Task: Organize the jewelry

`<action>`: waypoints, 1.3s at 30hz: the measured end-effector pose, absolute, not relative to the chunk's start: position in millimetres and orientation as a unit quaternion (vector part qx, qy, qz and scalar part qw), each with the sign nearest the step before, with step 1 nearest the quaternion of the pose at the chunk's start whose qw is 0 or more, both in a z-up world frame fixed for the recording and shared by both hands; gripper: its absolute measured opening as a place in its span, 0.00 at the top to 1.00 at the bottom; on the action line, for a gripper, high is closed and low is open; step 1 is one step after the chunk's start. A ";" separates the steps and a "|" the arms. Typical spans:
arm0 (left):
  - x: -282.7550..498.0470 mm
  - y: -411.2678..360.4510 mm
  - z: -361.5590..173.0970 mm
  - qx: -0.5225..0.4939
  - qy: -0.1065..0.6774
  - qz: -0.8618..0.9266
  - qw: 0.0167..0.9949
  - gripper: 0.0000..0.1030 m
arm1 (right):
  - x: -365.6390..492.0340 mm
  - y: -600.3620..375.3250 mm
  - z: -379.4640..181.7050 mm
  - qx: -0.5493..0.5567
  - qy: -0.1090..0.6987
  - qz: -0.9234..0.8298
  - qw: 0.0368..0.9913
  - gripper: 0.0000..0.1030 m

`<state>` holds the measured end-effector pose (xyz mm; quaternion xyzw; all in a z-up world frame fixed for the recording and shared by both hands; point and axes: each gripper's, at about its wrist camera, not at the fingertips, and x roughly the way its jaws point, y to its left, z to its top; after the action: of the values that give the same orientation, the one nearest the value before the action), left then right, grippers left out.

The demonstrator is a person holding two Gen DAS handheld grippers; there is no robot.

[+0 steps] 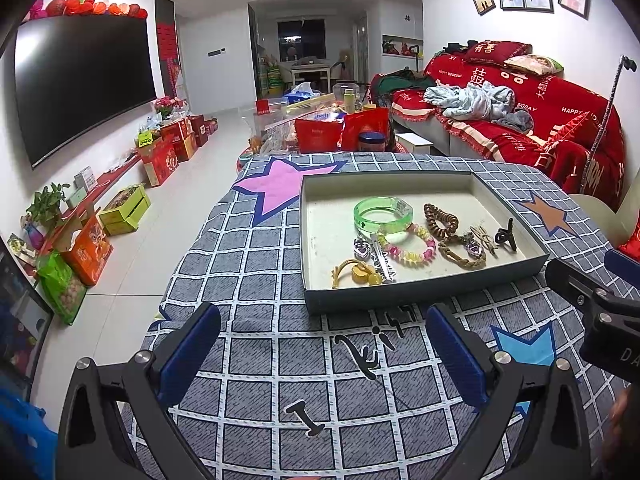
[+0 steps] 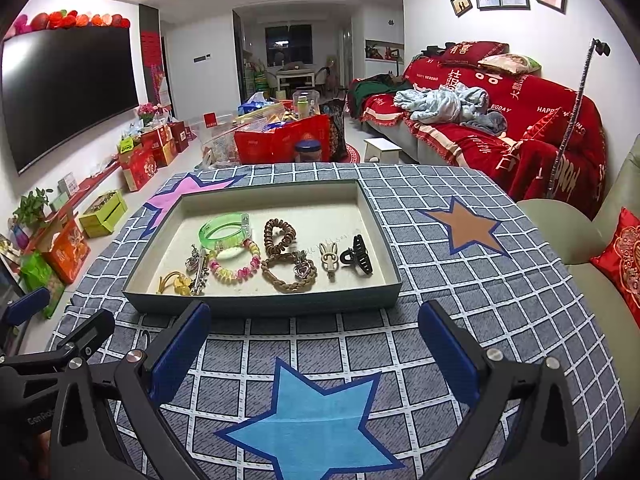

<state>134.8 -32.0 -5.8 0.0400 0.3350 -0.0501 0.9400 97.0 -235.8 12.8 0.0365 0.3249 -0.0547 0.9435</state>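
Shallow grey tray (image 1: 424,294) on a grid-patterned blue-grey cloth (image 1: 256,264) with coloured stars, jewellery clustered along its near half. Left gripper (image 1: 322,350) spread wide over the cloth, blue pads (image 1: 188,354) apart, nothing between them, short of the tray's near wall. Right gripper (image 2: 314,346) likewise spread wide and empty, above a light blue star (image 2: 316,424), also just short of the tray (image 2: 264,304).

In the tray: green translucent bangle (image 2: 226,230) furthest back on the left; pink-and-yellow beaded bracelet (image 2: 236,266) just in front, touching it; brown coil hair tie (image 2: 279,232) to the right of the bangle; braided tan band (image 2: 286,276) in front of the coil, a heart pendant (image 2: 303,270) lying on it. Yellow hair tie (image 2: 176,282) in the near left corner, a silver clip (image 2: 199,276) beside it.

From the right wrist only: beige rabbit-shaped clip (image 2: 331,262) clearly readable, black claw clip (image 2: 358,258) seen broadside at the right end of the row. From the left wrist, the rabbit clip a foreshortened tangle, black claw clip (image 1: 506,236) smaller and end-on; a second heart pendant (image 1: 361,249) near the silver clip plainer here. Left view also catching the right gripper's black body at its right edge; right view catching the left gripper's body at lower left.

Beyond: red-covered sofa (image 2: 500,120), dark television (image 1: 80,84), red boxes along the floor.
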 end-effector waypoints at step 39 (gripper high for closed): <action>129.7 -25.7 -10.0 0.034 0.335 -0.047 0.940 0.00 | 97.1 -236.7 12.0 0.039 0.326 -0.054 0.943 0.00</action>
<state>129.7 -25.7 -10.0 0.0336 0.3355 -0.0471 0.9403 97.1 -236.7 12.0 0.0387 0.3262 -0.0543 0.9429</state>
